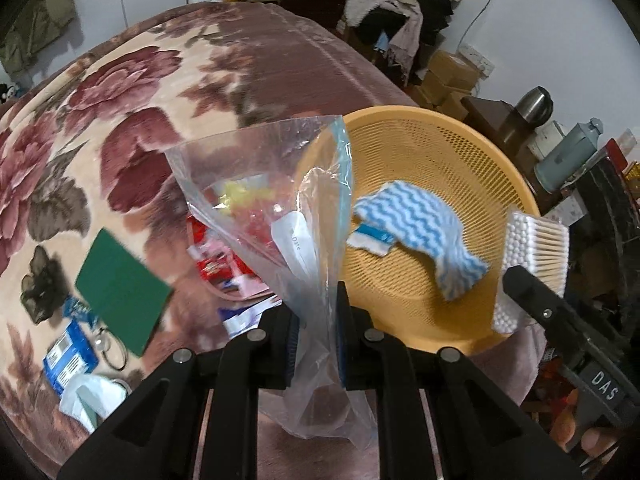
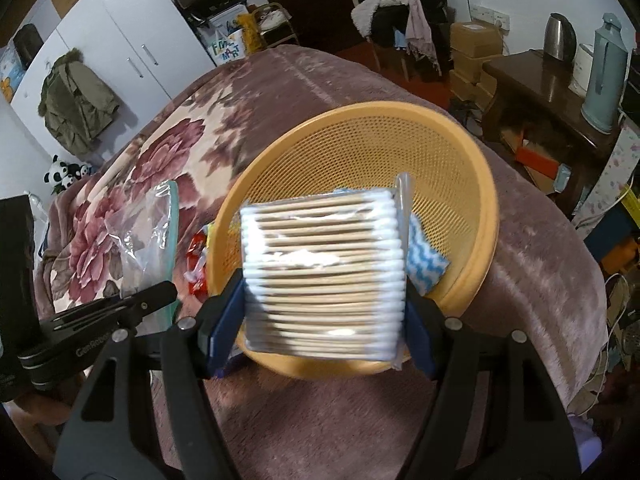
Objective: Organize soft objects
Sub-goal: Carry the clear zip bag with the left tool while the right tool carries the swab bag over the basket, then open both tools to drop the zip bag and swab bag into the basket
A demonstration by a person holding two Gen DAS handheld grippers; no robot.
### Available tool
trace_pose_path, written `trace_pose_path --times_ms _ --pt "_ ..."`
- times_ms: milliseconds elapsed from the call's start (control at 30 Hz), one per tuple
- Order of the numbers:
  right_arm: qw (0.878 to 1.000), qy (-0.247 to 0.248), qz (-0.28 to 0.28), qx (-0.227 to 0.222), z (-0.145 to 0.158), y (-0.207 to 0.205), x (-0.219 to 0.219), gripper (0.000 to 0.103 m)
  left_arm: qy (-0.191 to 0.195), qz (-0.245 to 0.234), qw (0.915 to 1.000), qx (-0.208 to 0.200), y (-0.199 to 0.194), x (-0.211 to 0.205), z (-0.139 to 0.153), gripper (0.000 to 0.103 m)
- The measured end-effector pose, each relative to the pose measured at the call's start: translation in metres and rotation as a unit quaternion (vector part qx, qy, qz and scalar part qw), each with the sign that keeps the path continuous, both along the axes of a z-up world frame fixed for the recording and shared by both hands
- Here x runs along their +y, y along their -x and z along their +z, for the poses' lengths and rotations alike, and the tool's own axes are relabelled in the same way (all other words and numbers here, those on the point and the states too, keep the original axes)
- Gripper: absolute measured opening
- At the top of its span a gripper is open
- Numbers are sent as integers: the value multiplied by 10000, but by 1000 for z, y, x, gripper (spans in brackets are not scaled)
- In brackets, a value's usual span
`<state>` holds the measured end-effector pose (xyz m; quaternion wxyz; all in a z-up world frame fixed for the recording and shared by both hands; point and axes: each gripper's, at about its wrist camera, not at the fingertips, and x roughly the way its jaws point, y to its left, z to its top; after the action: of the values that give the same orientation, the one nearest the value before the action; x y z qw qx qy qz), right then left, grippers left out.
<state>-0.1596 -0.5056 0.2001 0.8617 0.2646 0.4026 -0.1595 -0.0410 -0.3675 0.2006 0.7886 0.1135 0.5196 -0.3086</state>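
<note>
Left wrist view: the left gripper point(image 1: 316, 344) pinches a clear plastic bag point(image 1: 276, 200) by its lower part, mouth upward beside the orange basket point(image 1: 500, 168), presumably to receive items; a blue striped cloth point(image 1: 416, 232) lies in the basket. Right wrist view: the right gripper point(image 2: 320, 320) clamps a pack of cotton swabs point(image 2: 324, 272) over the basket's near rim, likely for sorting into basket or bag.

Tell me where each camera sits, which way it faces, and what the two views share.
Left wrist: sits on the left gripper, looking down along fingers pinching a clear plastic bag over the floral blanket; the right gripper shows at right.
Right wrist: sits on the right gripper, looking down at its pack of cotton swabs; the left gripper shows at left.
Shared: the orange basket with the blue wavy cloth, bag, swabs, blanket.
</note>
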Motion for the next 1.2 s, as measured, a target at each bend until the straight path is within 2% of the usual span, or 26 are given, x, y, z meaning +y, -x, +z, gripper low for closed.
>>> trace_pose_path --times_ms 567,733,933,967,1000,1033,1067,1100,1167,1200 --pt "9999 13 -129 -58 0 -24 -45 71 370 -258 9986 274 -24 -88 1 14" --pt "9999 -12 -121 -60 -2 -32 -53 71 417 -282 9978 427 -31 -109 -10 14" --pt "9999 -65 -94 14 -11 -39 -59 73 266 -327 9971 634 -31 -117 -33 15" --pt "9999 -124 -57 -13 -13 -39 -60 73 215 -344 9972 631 -30 -117 -35 21" --pt "9998 -169 -40 -37 -13 -38 -62 73 170 -379 9972 624 -29 -117 -36 40" --pt "9997 -218 -51 -42 -13 -37 -63 73 129 -420 9971 625 -27 -117 -37 51" --pt "9997 -243 -96 -27 -13 -36 -64 77 110 -433 9971 622 -26 -115 -37 72" --pt "9996 -241 -144 -24 -12 -35 -65 80 156 -406 9972 605 -25 -112 -35 83" --pt "9993 -194 -289 -117 -7 -26 -65 95 258 -331 9977 540 -23 -106 -30 94" --pt "9992 -172 -321 -145 -5 -24 -64 97 265 -293 9981 473 -22 -102 -27 101"
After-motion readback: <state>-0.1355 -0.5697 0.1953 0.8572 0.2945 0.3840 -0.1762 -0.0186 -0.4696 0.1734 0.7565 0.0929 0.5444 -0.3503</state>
